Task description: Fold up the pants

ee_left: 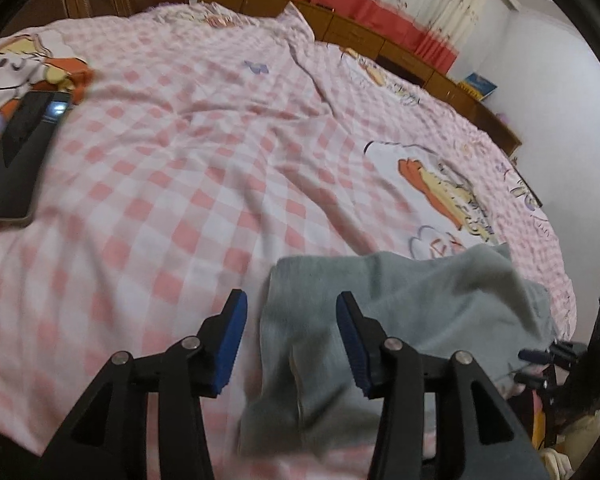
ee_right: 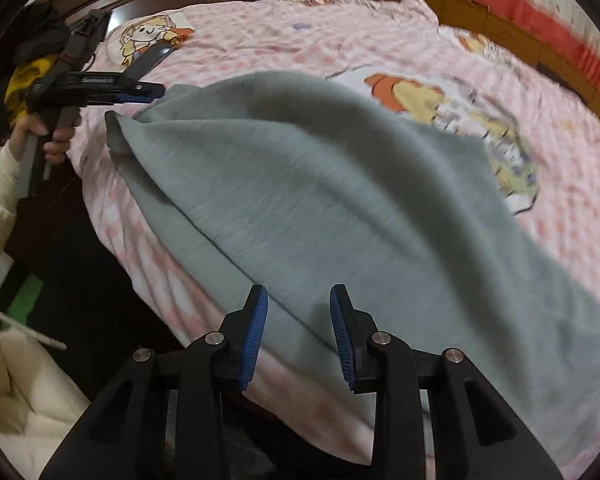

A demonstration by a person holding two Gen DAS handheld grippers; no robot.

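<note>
Grey pants lie spread on a pink checked bed sheet, near the bed's front edge. In the left wrist view one end of the pants lies below and between the fingers. My left gripper is open and holds nothing; it also shows in the right wrist view, at the far left end of the pants. My right gripper is open above the near edge of the pants and holds nothing. The right gripper shows at the right edge of the left wrist view.
A black phone lies on the sheet at the left. Wooden cabinets and red-white curtains run behind the bed. The bed's front edge drops to a dark floor. The person's cream jacket is at lower left.
</note>
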